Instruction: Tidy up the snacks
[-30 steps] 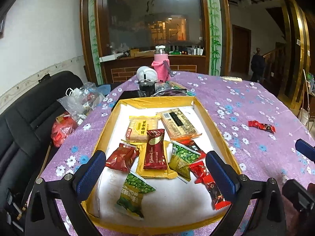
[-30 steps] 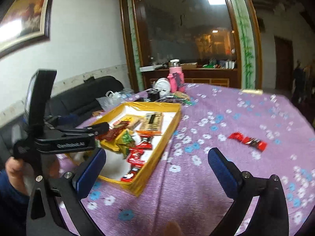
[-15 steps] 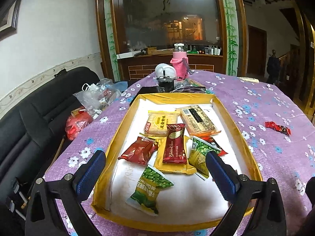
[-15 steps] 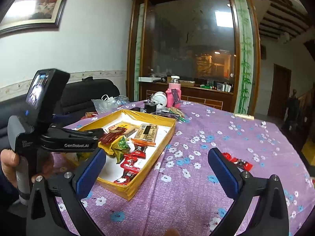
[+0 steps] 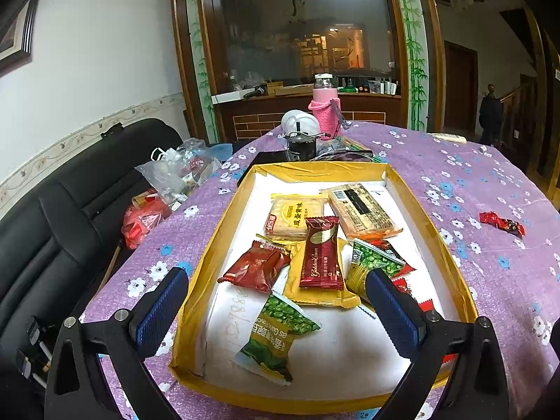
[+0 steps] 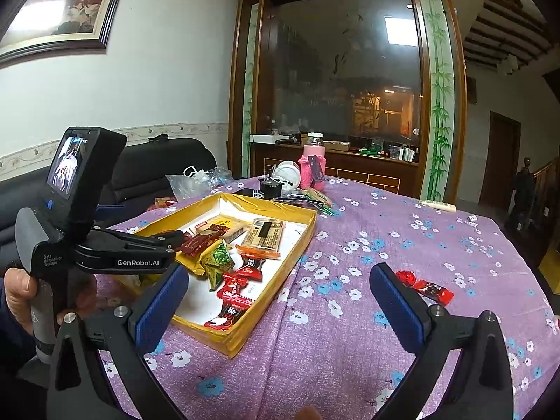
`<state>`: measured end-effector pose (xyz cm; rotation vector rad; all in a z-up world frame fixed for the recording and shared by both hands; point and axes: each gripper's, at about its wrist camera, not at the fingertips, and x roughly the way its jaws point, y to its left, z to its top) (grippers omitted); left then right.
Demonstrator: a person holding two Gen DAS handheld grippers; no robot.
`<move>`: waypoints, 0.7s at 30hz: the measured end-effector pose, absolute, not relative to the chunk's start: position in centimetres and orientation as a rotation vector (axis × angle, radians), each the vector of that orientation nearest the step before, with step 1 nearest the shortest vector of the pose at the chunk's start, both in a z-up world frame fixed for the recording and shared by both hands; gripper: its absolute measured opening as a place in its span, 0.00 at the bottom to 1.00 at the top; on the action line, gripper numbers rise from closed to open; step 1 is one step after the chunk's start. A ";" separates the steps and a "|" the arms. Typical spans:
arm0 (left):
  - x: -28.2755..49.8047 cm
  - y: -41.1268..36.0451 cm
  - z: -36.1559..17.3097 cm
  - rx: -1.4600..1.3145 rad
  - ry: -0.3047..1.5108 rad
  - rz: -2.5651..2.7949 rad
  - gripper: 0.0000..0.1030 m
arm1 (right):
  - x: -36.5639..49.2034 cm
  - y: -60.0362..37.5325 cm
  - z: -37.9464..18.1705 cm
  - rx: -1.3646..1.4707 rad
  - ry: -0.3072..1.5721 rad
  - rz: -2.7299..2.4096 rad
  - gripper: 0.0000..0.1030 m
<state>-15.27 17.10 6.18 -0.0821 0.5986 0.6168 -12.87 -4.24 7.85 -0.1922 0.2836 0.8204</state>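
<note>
A yellow-rimmed box with a white floor holds several snack packets: a green pea pack, a dark red wafer bar, a red packet and cracker packs. My left gripper is open and empty above the box's near end. The box also shows in the right wrist view. My right gripper is open and empty over the tablecloth right of the box. Red candies lie loose on the cloth, also in the left wrist view.
The round table has a purple flowered cloth. A pink bottle, a white cap and a black jar stand behind the box. Plastic bags lie on a black sofa at the left.
Both grippers have risen and pulled back a little, still open. The left view shifted so the box sits more to the right. No snack has moved.
</note>
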 end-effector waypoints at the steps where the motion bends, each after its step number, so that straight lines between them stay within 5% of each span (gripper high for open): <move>1: -15.2 17.1 6.1 -0.083 0.601 0.616 0.99 | -12.9 -4.2 7.9 -0.196 0.283 0.821 1.00; 21: -16.2 16.9 6.1 -0.063 0.588 0.616 0.99 | -14.0 -3.2 8.4 -0.181 0.296 0.890 1.00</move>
